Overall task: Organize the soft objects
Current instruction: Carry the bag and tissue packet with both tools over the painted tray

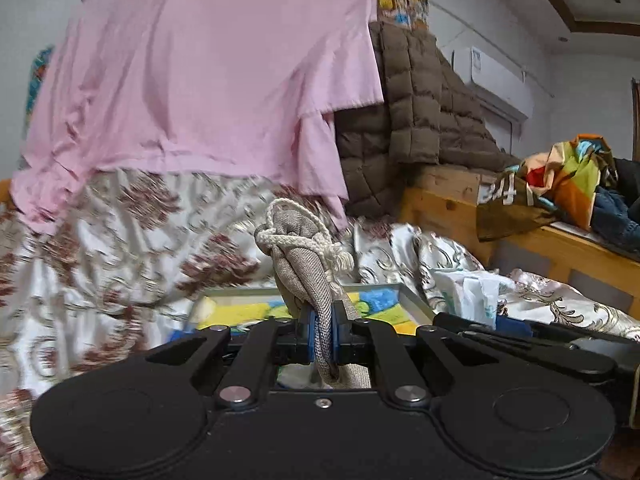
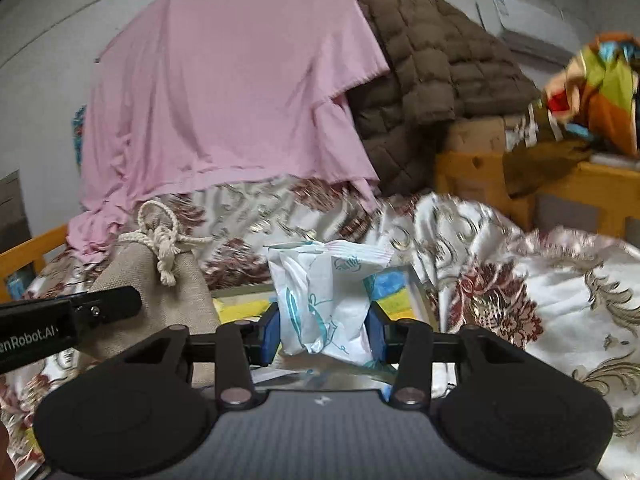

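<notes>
**Both grippers loaded: one burlap pouch, one tissue pack, over a cluttered bed**

Two grippers are in play, each carrying one soft item. On the left, the left gripper [image 1: 323,330] has its blue pads pinched almost together on the cloth of a single burlap drawstring pouch [image 1: 304,248], which stands up beyond the jaws with its knotted cream cord [image 1: 298,234] at the top. To its right, the right gripper [image 2: 323,330] has its jaws partly apart, clamped on the two sides of one white plastic tissue pack [image 2: 324,300] printed with teal line drawings. From the right wrist view the pouch and the left gripper's arm sit just left of the pack, side by side with it.

Beneath both, one framed picture [image 1: 384,304] in yellow, blue and green lies flat on the near part of the bed. The surface is a satin bedspread [image 1: 120,248], white with dark red and gold floral scrolls, rumpled throughout. At the far side one pink sheet [image 1: 208,80] hangs over the wall, with one brown quilted coat [image 1: 416,112] draped to its right. Further right, a wooden bed frame [image 1: 440,204] carries a heap of bright multicoloured cloth [image 1: 568,176]. One white air conditioner [image 1: 492,80] is mounted high on the far wall.

Readable writing: "enRobot.AI" on the left gripper's arm, seen from the right wrist; the rest is cut off.
</notes>
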`<action>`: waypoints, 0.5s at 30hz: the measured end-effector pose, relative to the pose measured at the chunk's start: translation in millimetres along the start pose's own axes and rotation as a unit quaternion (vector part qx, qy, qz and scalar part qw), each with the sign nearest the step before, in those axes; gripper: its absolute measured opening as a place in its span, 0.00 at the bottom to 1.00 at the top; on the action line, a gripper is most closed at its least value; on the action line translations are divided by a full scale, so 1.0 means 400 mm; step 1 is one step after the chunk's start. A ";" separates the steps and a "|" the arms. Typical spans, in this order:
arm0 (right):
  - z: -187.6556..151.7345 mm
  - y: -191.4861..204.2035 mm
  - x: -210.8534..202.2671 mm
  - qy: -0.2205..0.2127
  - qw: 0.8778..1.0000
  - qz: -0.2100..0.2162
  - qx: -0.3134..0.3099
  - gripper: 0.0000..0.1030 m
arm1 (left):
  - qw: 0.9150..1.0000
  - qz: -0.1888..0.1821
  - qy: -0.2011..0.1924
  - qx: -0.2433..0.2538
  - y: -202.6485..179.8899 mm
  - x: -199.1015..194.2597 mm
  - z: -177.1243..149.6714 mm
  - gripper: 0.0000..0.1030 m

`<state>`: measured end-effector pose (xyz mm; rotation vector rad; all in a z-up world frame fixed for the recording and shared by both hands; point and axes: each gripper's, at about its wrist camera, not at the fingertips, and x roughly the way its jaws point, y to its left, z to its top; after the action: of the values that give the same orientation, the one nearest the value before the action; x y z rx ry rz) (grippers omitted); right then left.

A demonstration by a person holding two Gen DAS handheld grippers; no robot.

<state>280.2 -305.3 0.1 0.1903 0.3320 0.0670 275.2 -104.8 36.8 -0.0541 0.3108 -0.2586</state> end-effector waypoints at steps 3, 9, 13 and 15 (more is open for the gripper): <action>0.004 -0.044 0.061 0.023 0.999 -0.003 0.028 0.46 | 0.999 -0.018 0.032 -0.012 -0.012 0.099 0.016 0.07; 0.012 -0.112 0.127 0.031 0.997 -0.004 0.073 0.46 | 0.997 -0.022 0.070 -0.016 -0.035 0.242 -0.002 0.07; 0.005 -0.122 0.163 0.051 0.996 -0.010 0.076 0.47 | 0.994 -0.009 0.105 -0.032 -0.035 0.304 -0.017 0.08; 0.001 -0.123 0.173 0.061 0.995 -0.010 0.077 0.48 | 0.992 -0.002 0.121 -0.044 -0.028 0.324 -0.024 0.08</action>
<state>347.2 -346.7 -31.0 0.3373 0.4610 0.0333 388.8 -149.5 -9.6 -0.1110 0.5633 -0.2563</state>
